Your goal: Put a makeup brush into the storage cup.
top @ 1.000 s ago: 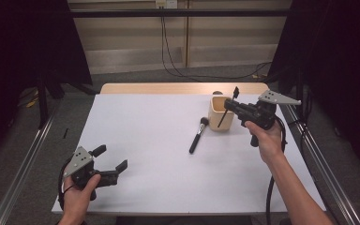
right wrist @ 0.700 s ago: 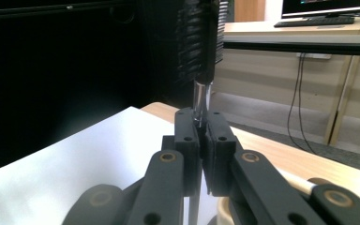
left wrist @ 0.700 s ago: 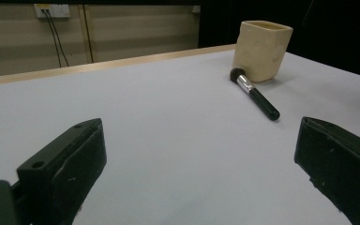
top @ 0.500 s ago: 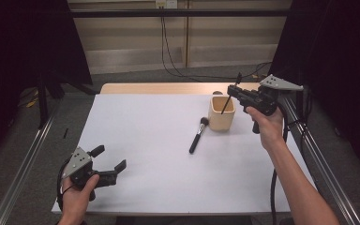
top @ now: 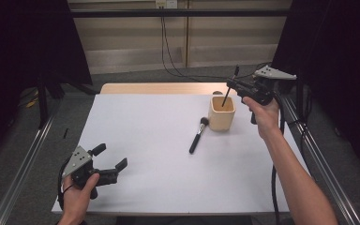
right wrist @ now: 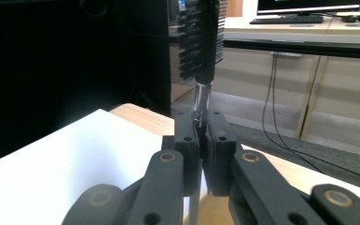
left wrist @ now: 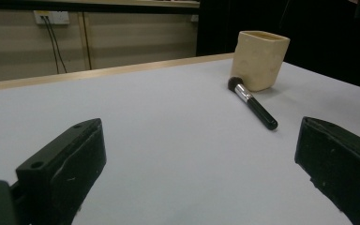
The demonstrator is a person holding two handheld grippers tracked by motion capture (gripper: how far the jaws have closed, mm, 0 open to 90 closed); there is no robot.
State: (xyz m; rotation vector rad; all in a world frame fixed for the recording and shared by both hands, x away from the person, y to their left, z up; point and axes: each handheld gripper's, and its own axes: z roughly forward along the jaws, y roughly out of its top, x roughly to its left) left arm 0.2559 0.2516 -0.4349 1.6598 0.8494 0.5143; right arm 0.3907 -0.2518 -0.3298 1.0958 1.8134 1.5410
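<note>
Left gripper [top: 108, 165] rests open on the tabletop [top: 150, 140]; ahead lies a makeup brush [top: 197, 136], not yet stored. Right gripper [top: 233, 86] clamps a thin brush [top: 227, 93], tip inside the cup [top: 221, 114] below it.

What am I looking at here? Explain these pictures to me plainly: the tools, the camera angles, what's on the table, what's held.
A person works at a white table with a hand-held two-jaw gripper in each hand. The high view looks down from above; the other two cameras ride on the grippers and look along their black jaws. On the table stand a beige cup and, beside it, a makeup brush lying flat. The right gripper is shut on a thin comb-like brush, its lower end over the cup. The left gripper rests open near the front edge, holding nothing.
</note>
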